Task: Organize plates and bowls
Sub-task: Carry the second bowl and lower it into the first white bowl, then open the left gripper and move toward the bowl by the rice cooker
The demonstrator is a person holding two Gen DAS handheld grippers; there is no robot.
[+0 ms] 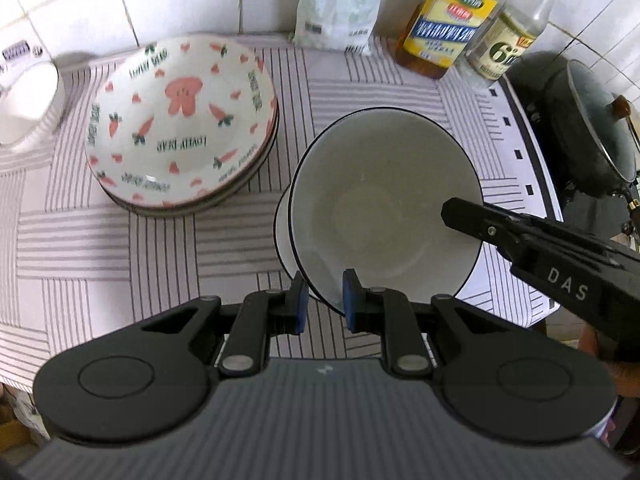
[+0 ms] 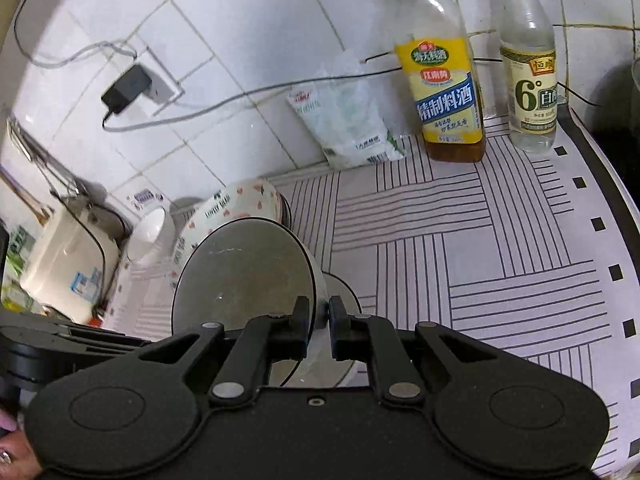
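Both your grippers, left (image 1: 323, 296) and right (image 2: 319, 314), are clenched on the bowl's (image 1: 384, 208) rim; uneven pulls could tip it into the plates (image 1: 182, 120).

your white bowl (image 1: 384, 204) looks like glazed ceramic, smooth and glossy, with a thin dark rim line. the carrot-print bowls (image 1: 180, 120) share that shiny glaze. under them the striped cloth (image 1: 120, 248) on the surface is matt and flat. your left gripper (image 1: 324, 300) is matt black plastic with blue rubbery pads and dull metal rivets. behind, the wall tiles (image 2: 248, 12) are glossy white, and the two bottles (image 2: 444, 92) are clear and shiny with paper-like labels.
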